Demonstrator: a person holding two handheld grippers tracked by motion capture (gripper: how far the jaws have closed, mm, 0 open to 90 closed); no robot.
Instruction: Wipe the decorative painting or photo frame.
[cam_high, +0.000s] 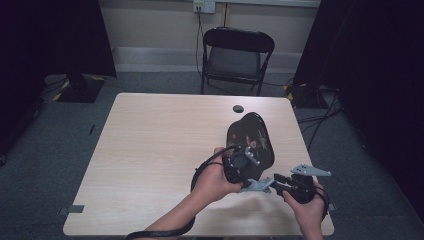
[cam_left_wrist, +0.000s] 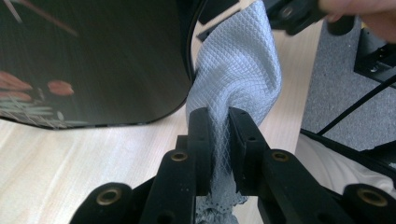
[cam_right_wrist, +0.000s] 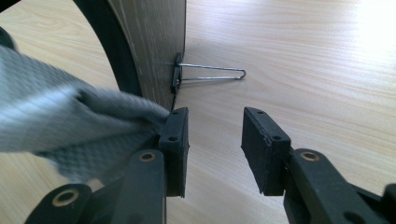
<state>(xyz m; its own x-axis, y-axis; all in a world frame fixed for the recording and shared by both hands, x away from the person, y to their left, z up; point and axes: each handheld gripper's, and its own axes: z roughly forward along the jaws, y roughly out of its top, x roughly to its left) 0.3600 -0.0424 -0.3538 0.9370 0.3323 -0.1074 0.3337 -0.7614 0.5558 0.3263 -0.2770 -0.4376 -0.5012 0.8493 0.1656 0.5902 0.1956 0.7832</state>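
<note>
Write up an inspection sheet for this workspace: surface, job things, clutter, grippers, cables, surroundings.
Surface: light wood table, with a round hole near its far edge.
Job's things: black oval board with a painted pattern, propped up on a wire stand; grey cloth beside its edge.
Clutter: nothing seen.
Grippers: left gripper shut on the cloth, next to the board; right gripper open, nothing between its jaws, the cloth against the outside of one jaw.
Cables: a black one trails from the left gripper along the forearm; more lie on the floor at the right.
Surroundings: grey carpet, black folding chair beyond the table, wall socket, dark curtains on both sides.
</note>
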